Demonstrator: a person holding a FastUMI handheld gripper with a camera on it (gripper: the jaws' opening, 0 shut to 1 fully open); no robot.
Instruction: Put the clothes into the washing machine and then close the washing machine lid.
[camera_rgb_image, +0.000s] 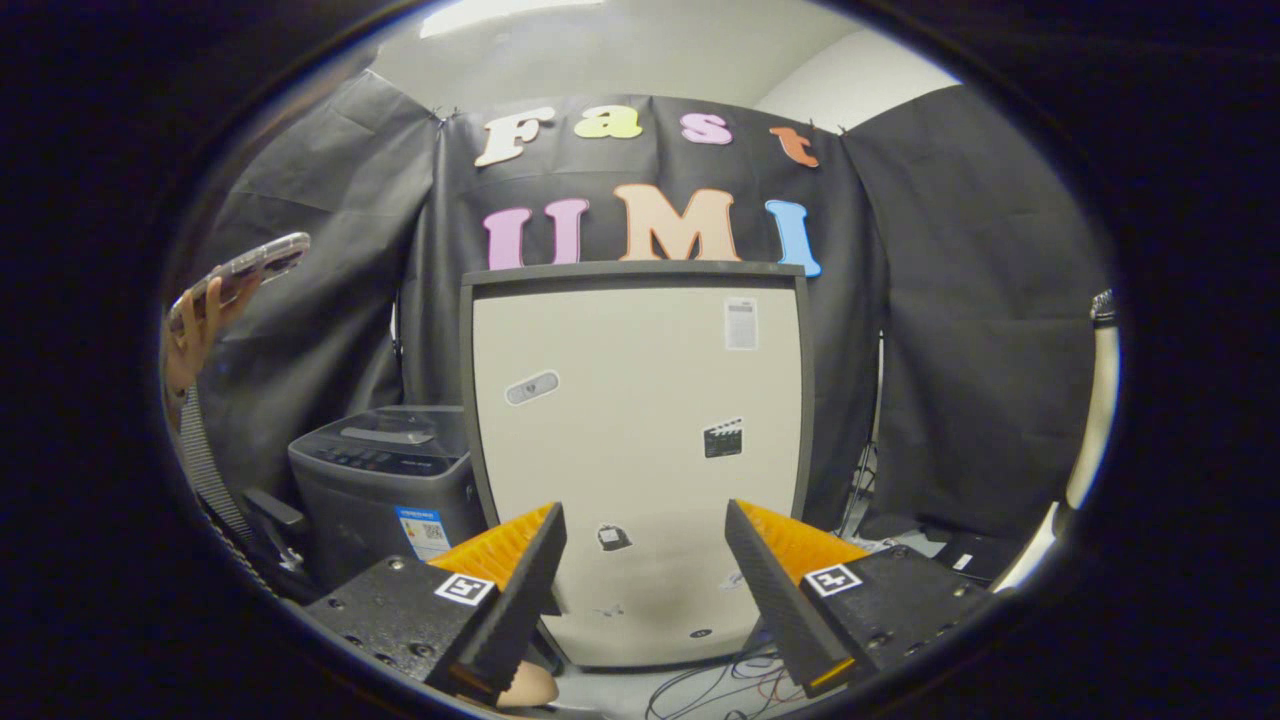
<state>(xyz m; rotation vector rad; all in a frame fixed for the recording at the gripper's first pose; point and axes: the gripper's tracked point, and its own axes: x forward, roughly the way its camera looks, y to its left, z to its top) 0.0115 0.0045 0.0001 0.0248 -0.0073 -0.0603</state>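
Far off to the left we see a person's hand (195, 325) raised against the booth's black cloth wall (320, 300), holding a phone (245, 268) in a clear case; a striped sleeve (210, 470) runs down below it and is cut off by the curve of the view.

Next comes a small dark grey washing machine (385, 480), standing on the floor beside and a little behind a much larger appliance. Its lid (395, 440) lies flat and closed, so we cannot see into the tub or tell what it contains. A sticker (425, 532) sits on its front face, partly hidden by the gripper's left finger.

At the centre we face a tall cream panel (640, 450) with a dark frame, the front of a big upright appliance. Several small stickers dot it, too small for us to make out.

Our gripper (645, 580) hangs in front of that panel with its fingers spread wide apart and nothing between them; the cream surface shows through the gap.

Below the fingers, loose cables (720, 690) trail over the floor. A pale rounded shape near the left finger's base is hard to identify.

To the right, more black cloth hangs in folds, and dark items (960, 555) on the floor at its foot are unclear. We cannot spot any clothes from this angle.
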